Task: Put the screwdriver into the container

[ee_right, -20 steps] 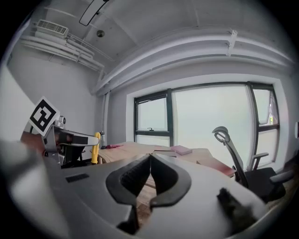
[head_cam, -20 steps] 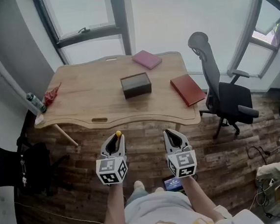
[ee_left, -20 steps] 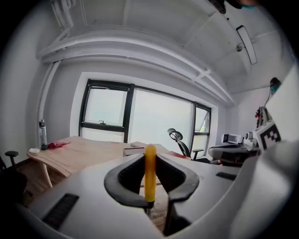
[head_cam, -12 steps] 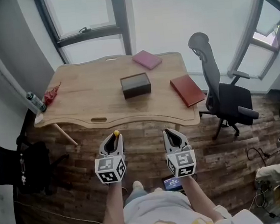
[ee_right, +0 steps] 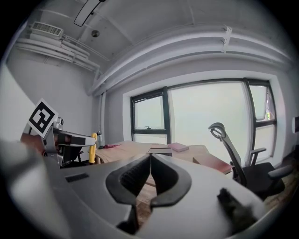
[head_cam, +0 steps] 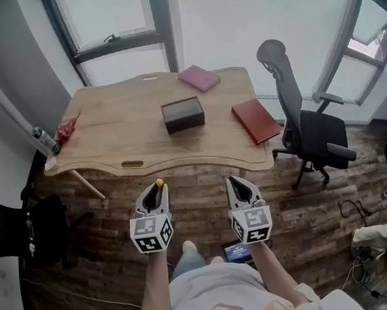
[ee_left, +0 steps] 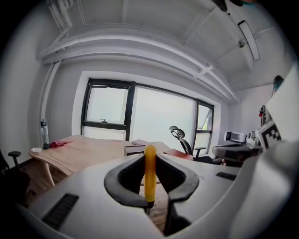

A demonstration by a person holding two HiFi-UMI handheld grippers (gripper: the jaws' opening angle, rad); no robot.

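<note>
Head view: I look steeply down at my two grippers, held side by side above a wooden plank floor (head_cam: 95, 262) and short of a light wooden counter (head_cam: 111, 148). The left gripper (head_cam: 158, 190) has its jaws closed on the screwdriver (head_cam: 159, 183). Its yellow handle stands upright between them, and its rounded end pokes just past the jaw tips. In the left gripper view the handle runs vertically through the gap, pinched between the two dark pads. The right gripper (head_cam: 239, 182) holds nothing, and in the right gripper view its jaws meet at the tips with no gap between them.

The container (head_cam: 183, 114), a dark rectangular box, sits near the middle of the counter, well apart from both grippers. A pink book (head_cam: 199, 78) lies beyond it near the far edge. A red book (head_cam: 256, 121) lies to its right, near the counter's right edge. At the left end are a bottle (head_cam: 44, 140) and a red object (head_cam: 66, 131) I cannot identify. A black office chair (head_cam: 307, 133) stands just to the right of the counter.
</note>
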